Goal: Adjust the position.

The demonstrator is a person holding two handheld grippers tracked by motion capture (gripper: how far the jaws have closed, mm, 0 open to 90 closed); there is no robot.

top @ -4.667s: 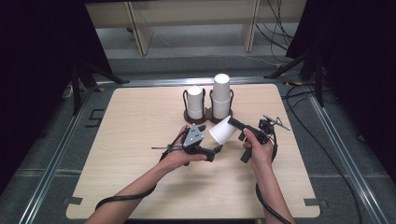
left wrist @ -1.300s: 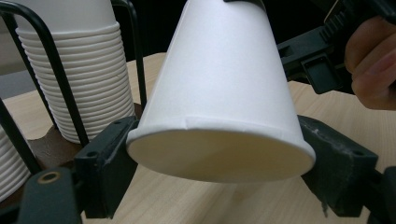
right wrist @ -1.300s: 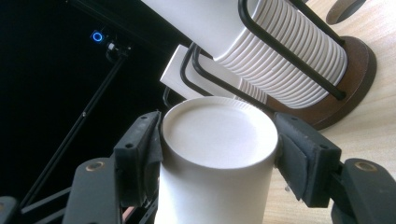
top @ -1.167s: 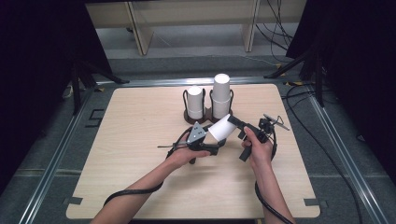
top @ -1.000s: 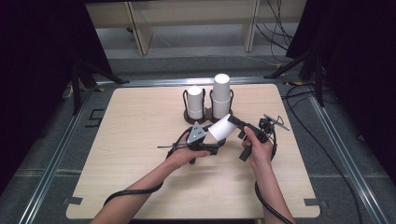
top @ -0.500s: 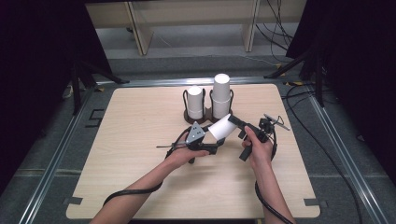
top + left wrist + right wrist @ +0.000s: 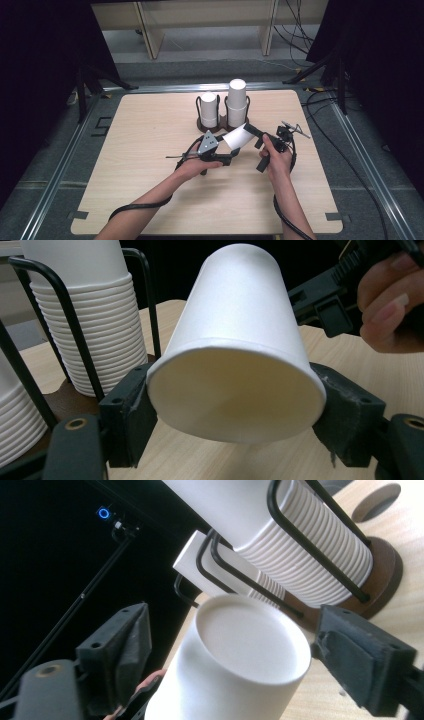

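A white paper cup (image 7: 235,347) lies on its side above the middle of the tabletop (image 7: 150,130), clamped at its rim by the left gripper (image 7: 235,415), whose jaws have just been closing on it. The right gripper (image 7: 235,655) sits at the cup's closed base, its jaws just sprung apart and standing clear of the cup wall, as far as the angle shows. Just beyond, two stacks of cups (image 7: 222,107) stand in a black wire cup holder (image 7: 200,112).
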